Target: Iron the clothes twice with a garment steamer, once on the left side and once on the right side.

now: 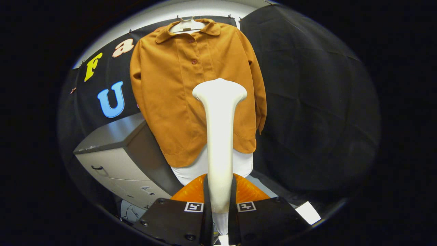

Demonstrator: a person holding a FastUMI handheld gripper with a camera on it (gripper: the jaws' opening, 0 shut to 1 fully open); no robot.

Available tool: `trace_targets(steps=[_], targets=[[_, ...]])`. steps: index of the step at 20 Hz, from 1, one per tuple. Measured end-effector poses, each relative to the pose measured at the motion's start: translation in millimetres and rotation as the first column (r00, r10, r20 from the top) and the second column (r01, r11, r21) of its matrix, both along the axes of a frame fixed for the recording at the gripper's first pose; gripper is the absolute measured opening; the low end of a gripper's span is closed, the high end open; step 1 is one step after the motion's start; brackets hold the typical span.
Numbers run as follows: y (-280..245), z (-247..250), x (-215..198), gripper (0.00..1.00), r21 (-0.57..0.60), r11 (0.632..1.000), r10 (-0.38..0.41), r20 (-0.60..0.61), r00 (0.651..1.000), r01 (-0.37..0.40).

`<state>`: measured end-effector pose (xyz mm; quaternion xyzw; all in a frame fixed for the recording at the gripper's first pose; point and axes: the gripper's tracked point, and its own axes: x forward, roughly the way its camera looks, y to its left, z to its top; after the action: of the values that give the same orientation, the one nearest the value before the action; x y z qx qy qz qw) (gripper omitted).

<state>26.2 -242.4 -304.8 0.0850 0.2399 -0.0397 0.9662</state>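
Gripper [219,213] fingers [177,218] clamp both sides of the white garment steamer [219,136] handle, which stands upright between them. An orange part [251,193] sits just behind the fingers (can't tell what it is). The steamer head is in front of the brown shirt [177,102], contact unclear. Shirt hangs on a white hanger [187,25], buttoned. A grey drawer cabinet [116,160] stands beside it.

Your one camera rides on the hand-held gripper [219,213] and looks forward along its two fingers, which close on the white steamer [219,136] rising straight ahead. It faces the hanging orange shirt [177,102] from nearby, slightly upward, with a grey drawer cabinet [116,160] beside the shirt.
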Motion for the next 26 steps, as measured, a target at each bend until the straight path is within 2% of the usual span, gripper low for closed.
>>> trace_targets(steps=[6, 12, 18, 26], targets=[[31.6, 100.6, 0.1, 0.20, -0.016, 1.000, -0.012, 0.166, 0.986, 0.015], [82.7, 182.8, 5.3, 0.20, -0.025, 1.000, 0.023, 0.286, 0.958, -0.016], [145.5, 228.0, 9.3, 0.21, -0.051, 0.997, 0.078, 0.346, 0.935, -0.064], [227.1, 250.9, 7.5, 0.20, -0.081, 0.990, 0.140, 0.399, 0.906, -0.117]])
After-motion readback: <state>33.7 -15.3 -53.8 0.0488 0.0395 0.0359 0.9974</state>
